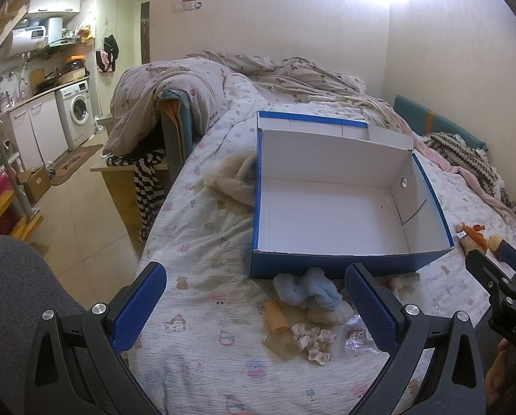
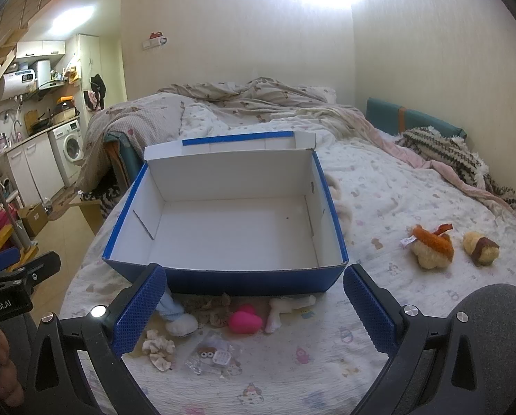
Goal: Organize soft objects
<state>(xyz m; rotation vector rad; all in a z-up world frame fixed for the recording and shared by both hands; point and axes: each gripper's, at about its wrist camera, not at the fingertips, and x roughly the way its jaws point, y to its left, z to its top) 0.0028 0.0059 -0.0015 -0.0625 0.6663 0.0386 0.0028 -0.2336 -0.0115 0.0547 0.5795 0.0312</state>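
Note:
An open blue box (image 1: pixel 327 263) (image 2: pixel 244 280) with a white inside lies on the bed, nothing in it. In front of it lie small soft things: a light blue fluffy scrunchie (image 1: pixel 304 288), a cream floral scrunchie (image 1: pixel 313 340) (image 2: pixel 159 346), a pink heart (image 2: pixel 244 319), a white plush piece (image 2: pixel 282 309) and a clear packet (image 2: pixel 211 354). Right of the box lie an orange shrimp plush (image 2: pixel 432 243) (image 1: pixel 472 237) and a brown-and-cream plush (image 2: pixel 481 247). My left gripper (image 1: pixel 256 307) and my right gripper (image 2: pixel 254 309) are both open and empty above these things.
A cream fleece cloth (image 1: pixel 232 176) lies left of the box. A crumpled duvet (image 2: pixel 244 103) covers the far bed, a knitted blanket (image 2: pixel 441 152) the right side. The bed's left edge drops to a tiled floor (image 1: pixel 81 221). A kitchen with a washing machine (image 1: pixel 78 110) is far left.

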